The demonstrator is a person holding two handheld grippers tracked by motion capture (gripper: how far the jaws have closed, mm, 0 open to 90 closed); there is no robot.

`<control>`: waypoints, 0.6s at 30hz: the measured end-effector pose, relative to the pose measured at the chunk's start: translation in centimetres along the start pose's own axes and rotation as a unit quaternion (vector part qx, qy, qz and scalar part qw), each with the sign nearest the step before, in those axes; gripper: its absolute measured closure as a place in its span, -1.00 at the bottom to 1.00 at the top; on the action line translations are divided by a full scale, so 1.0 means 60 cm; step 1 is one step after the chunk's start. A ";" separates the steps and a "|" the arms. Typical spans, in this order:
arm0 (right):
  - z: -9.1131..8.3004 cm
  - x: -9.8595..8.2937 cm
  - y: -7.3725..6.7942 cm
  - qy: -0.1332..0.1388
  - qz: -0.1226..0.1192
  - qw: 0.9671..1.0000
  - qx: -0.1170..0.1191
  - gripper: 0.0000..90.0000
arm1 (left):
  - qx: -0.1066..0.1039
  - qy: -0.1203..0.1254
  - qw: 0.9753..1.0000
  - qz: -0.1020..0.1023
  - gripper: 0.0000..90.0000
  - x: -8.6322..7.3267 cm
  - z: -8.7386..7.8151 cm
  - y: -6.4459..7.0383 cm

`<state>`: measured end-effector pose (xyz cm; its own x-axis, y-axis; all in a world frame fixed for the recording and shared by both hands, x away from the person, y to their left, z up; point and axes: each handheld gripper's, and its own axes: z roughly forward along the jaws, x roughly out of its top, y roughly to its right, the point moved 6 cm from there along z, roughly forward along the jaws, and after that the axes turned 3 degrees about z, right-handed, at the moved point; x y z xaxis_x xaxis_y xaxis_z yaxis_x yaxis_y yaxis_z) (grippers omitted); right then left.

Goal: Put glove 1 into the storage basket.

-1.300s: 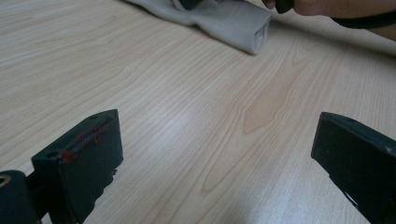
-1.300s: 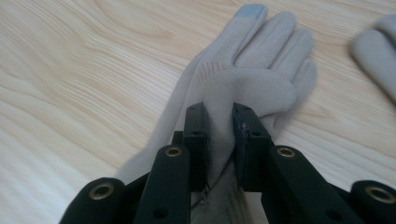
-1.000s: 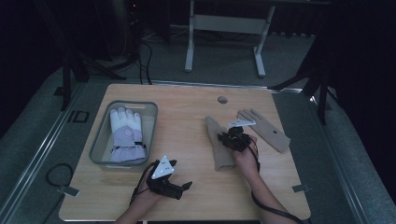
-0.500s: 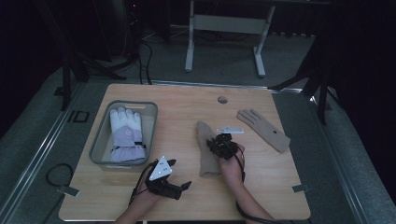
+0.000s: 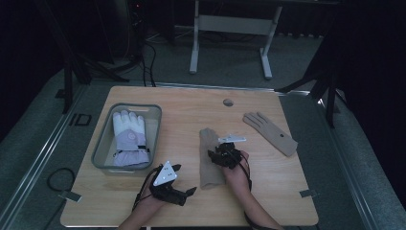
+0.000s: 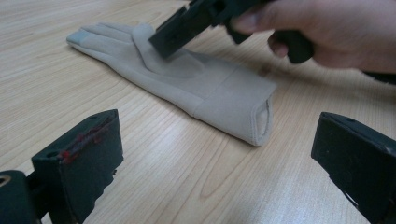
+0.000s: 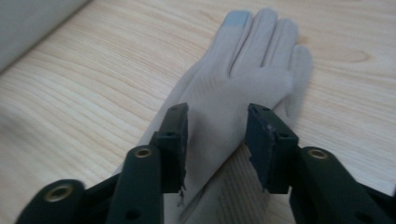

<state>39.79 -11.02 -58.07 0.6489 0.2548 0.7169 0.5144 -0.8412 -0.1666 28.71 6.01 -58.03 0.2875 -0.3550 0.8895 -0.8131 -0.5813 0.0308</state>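
Note:
A beige knit glove [image 5: 209, 163] lies flat mid-table, fingers pointing away from me; it also shows in the left gripper view [image 6: 205, 88] and in the right gripper view [image 7: 247, 70]. My right gripper [image 5: 216, 154] hovers over its palm with jaws partly apart and tips touching the fabric [image 7: 219, 140], which stays flat and is not pinched. That gripper appears in the left gripper view too [image 6: 182, 32]. My left gripper [image 5: 186, 179] rests on the table near the glove's cuff, wide open [image 6: 215, 158] and holding nothing. A matching beige glove [image 5: 270, 133] lies at the right.
A grey bin [image 5: 103, 143] at the left holds a white and lilac ski glove [image 5: 128, 136]. A small round grey disc [image 5: 228, 102] sits near the table's far edge. Bare wood lies between the bin and the central glove.
The right gripper and the beige glove under it have shifted left and toward me, away from the matching glove. The left gripper has stayed put.

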 end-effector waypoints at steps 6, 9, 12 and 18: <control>-0.048 0.018 0.027 0.035 -0.029 0.999 0.003 0.20 | -0.004 0.000 1.000 0.001 -0.95 -0.001 0.000 0.001; -0.072 0.024 0.064 0.047 -0.023 0.998 -0.018 0.25 | -0.005 -0.001 1.000 0.001 -0.95 -0.001 0.001 0.001; -0.091 0.024 0.116 0.052 -0.002 0.997 -0.050 0.24 | -0.005 -0.001 1.000 0.000 -0.95 -0.001 0.001 0.002; -0.115 0.019 0.228 0.047 0.034 0.991 -0.117 0.25 | -0.008 -0.002 1.000 -0.001 -0.95 -0.001 0.003 0.003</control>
<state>43.73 -25.53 -54.85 0.6168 0.1575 0.7712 0.3194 -0.9456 -0.0624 28.62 5.79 -58.13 0.2902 -0.3568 0.8880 -0.8205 -0.5703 0.0390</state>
